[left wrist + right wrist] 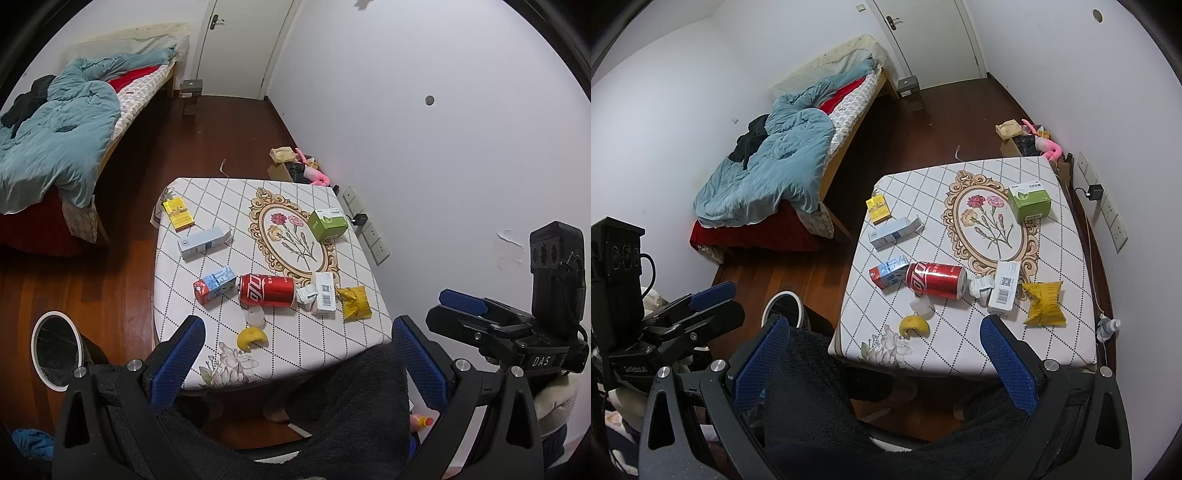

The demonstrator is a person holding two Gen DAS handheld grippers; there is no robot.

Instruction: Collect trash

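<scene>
A small table (pixel 207 347) (pixel 1063 354) with a white diamond-pattern cloth carries trash: a red cola can (pixel 266 290) (pixel 936 279) on its side, a red-blue milk carton (pixel 214 284) (pixel 888 274), a grey-blue carton (pixel 202 243) (pixel 894 229), a yellow box (pixel 178 212) (pixel 878 209), a green box (pixel 328 223) (pixel 1030 201), a white labelled box (pixel 325 298) (pixel 1005 291), a yellow snack bag (pixel 355 302) (pixel 1043 302), a yellow peel (pixel 252 338) (pixel 914 325) and a small clear cup (pixel 255 317) (pixel 921 306). My left gripper (pixel 295 360) and right gripper (pixel 886 363) are both open and empty, held above the table's near edge.
A trash bin (pixel 55 349) (pixel 785 308) stands on the wooden floor left of the table. A bed with a blue duvet (pixel 55 129) (pixel 775 162) is at the far left. Boxes and a pink toy (pixel 295 164) lie by the wall behind the table. A power strip (pixel 365 229) hangs on the wall.
</scene>
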